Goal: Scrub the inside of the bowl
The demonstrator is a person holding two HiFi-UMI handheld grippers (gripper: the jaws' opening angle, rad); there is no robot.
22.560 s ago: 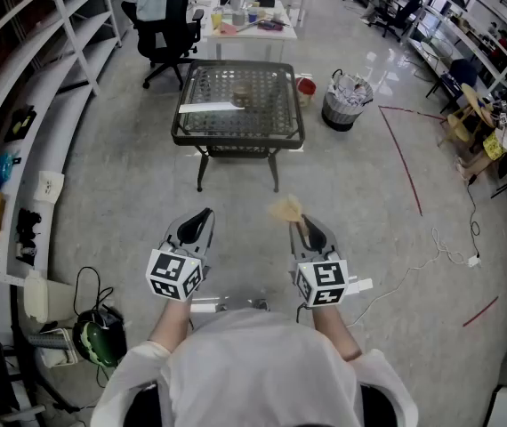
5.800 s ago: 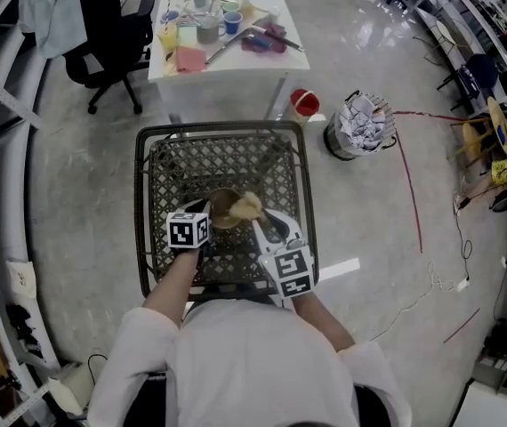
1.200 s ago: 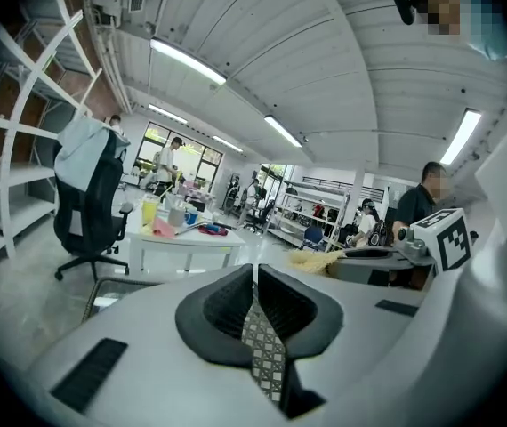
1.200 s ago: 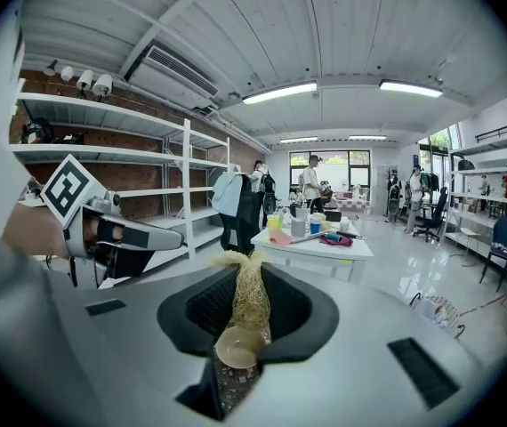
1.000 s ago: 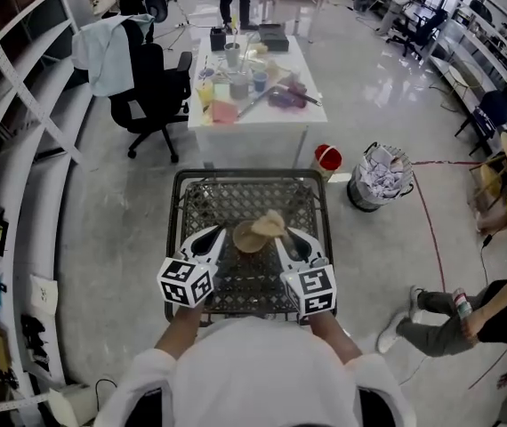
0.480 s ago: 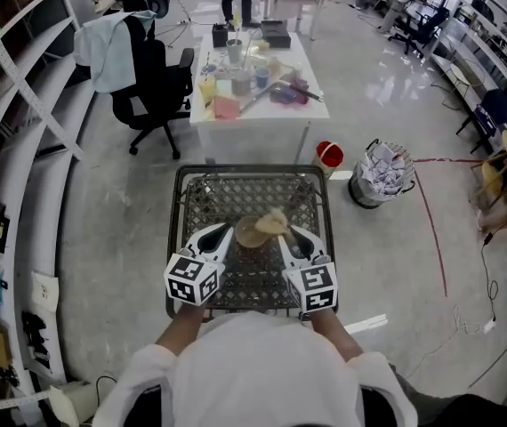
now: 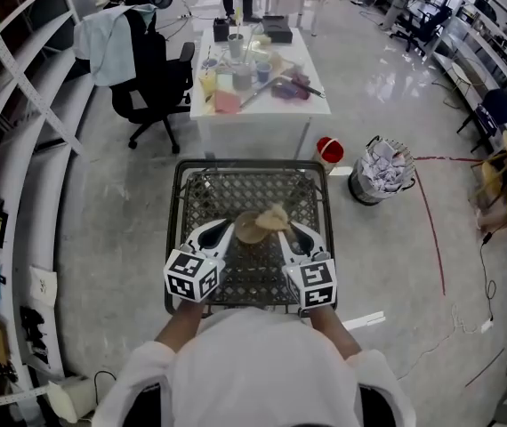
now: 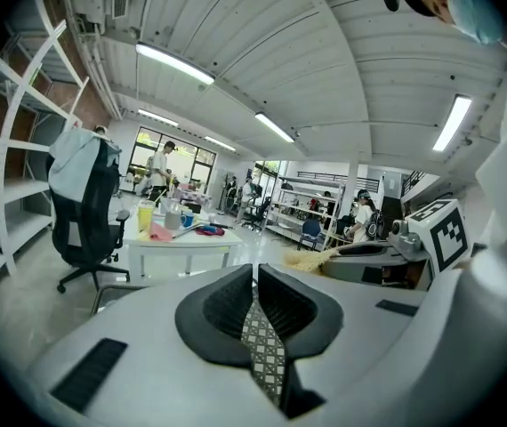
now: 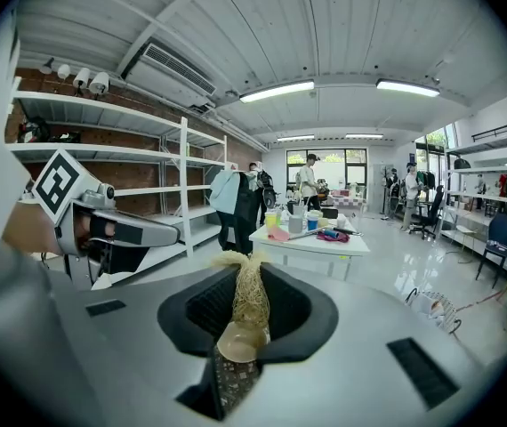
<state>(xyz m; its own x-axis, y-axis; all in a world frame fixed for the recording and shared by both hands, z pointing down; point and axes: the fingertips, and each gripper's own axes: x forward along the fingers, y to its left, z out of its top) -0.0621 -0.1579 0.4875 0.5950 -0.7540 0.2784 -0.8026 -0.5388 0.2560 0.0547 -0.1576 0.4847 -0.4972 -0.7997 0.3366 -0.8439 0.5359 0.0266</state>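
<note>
A tan bowl (image 7: 245,230) stands on the black mesh table (image 7: 246,185), near its middle. My right gripper (image 7: 286,227) is shut on a straw scrub brush (image 7: 276,215), whose bristle head hangs over the bowl's right rim. In the right gripper view the brush (image 9: 247,302) stands up between the shut jaws of that gripper (image 9: 246,294). My left gripper (image 7: 226,228) is shut and holds nothing, its tip close to the bowl's left rim; whether it touches I cannot tell. In the left gripper view its jaws (image 8: 255,276) meet, and the bowl is hidden.
Beyond the mesh table stands a white table (image 7: 282,107) with cups and clutter. A black office chair (image 7: 151,76) draped with a pale cloth is at its left. A red bin (image 7: 329,150) and a wire waste basket (image 7: 379,171) stand at the right. Shelving (image 7: 9,118) runs along the left.
Both grippers and the brush stay over the bowl much as before. A person seen at the lower right one second ago is gone from view.
</note>
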